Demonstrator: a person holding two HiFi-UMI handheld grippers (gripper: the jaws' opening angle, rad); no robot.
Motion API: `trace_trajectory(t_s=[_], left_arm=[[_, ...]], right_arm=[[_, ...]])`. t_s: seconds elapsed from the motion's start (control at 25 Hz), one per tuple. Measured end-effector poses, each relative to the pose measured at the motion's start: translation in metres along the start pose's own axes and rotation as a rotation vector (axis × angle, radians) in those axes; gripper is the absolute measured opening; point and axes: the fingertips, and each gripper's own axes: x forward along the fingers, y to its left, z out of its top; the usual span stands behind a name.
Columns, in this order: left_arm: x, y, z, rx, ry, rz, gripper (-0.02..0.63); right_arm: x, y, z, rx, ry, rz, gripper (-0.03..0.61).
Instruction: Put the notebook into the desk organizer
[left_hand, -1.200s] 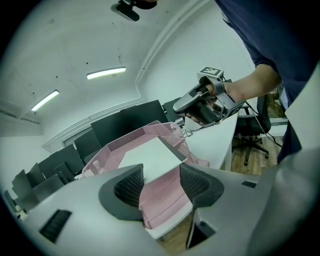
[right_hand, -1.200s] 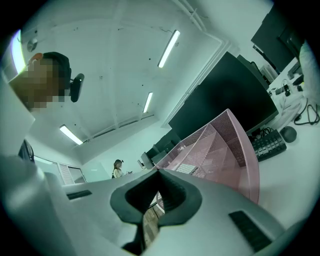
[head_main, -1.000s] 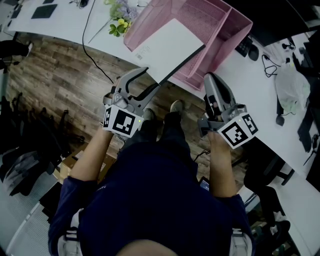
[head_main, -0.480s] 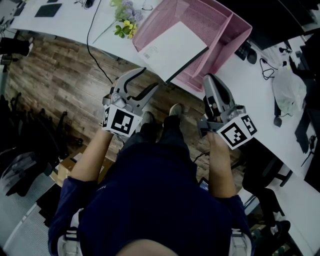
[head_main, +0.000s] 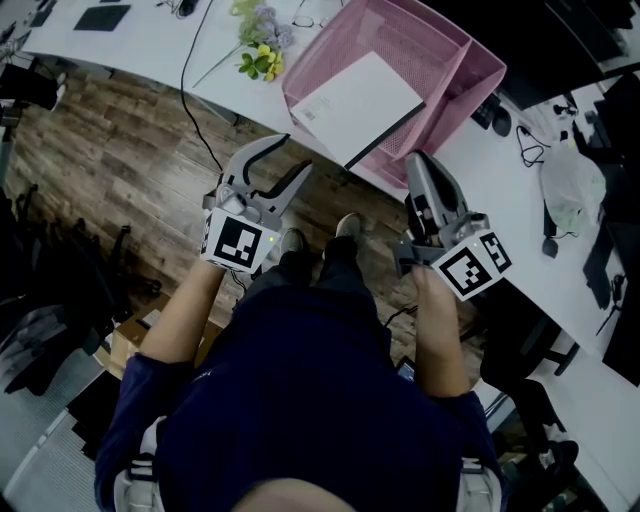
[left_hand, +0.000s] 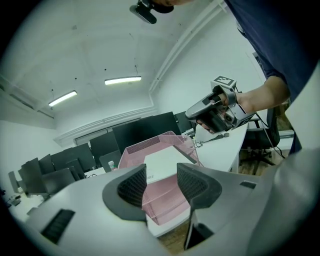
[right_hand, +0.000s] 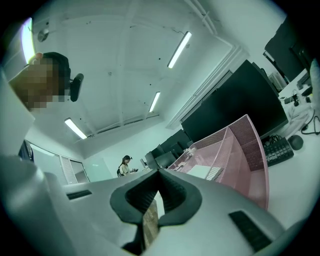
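Observation:
The white notebook (head_main: 358, 103) lies slanted in the near compartment of the pink mesh desk organizer (head_main: 455, 45), its near corner jutting over the front rim. My left gripper (head_main: 293, 156) hangs just short of that corner over the floor, apart from it. Its jaws are closing with nothing between them. The left gripper view looks past its pads (left_hand: 134, 186) at the notebook (left_hand: 164, 162) and the organizer (left_hand: 150, 145). My right gripper (head_main: 417, 166) is shut and empty, below the organizer's right part. In the right gripper view the organizer (right_hand: 241, 150) fills the right side.
The organizer stands near the front edge of a white desk (head_main: 140, 40). Artificial flowers (head_main: 262, 55) and a black cable (head_main: 196, 120) lie to its left. A keyboard (head_main: 493, 103) and a white bag (head_main: 572, 185) are at the right. Wooden floor (head_main: 120, 170) lies below. A person (right_hand: 125, 165) stands far off.
My left gripper has drawn back from the notebook's near corner, and its jaws stand a little narrower. The notebook stays in the organizer. The right gripper has hardly moved.

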Motion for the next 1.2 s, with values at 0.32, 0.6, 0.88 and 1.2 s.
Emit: trace_trajectory(t_s=[0.32, 0.6, 0.88, 1.2], left_arm=[[-0.008, 0.019, 0.018, -0.01, -0.092, 0.023, 0.16], [-0.012, 0.034, 0.029, -0.058, -0.135, 0.034, 0.127], [-0.016, 0.046, 0.04, -0.082, -0.163, 0.045, 0.095], [-0.017, 0.054, 0.044, -0.112, -0.174, 0.054, 0.071]], right_arm=[[0.012, 0.013, -0.001, -0.016, 0.004, 0.008, 0.003], [0.021, 0.018, 0.004, -0.036, 0.004, 0.011, 0.003], [0.03, 0.022, 0.008, -0.047, 0.006, 0.02, 0.003], [0.037, 0.026, 0.011, -0.064, 0.017, 0.035, 0.003]])
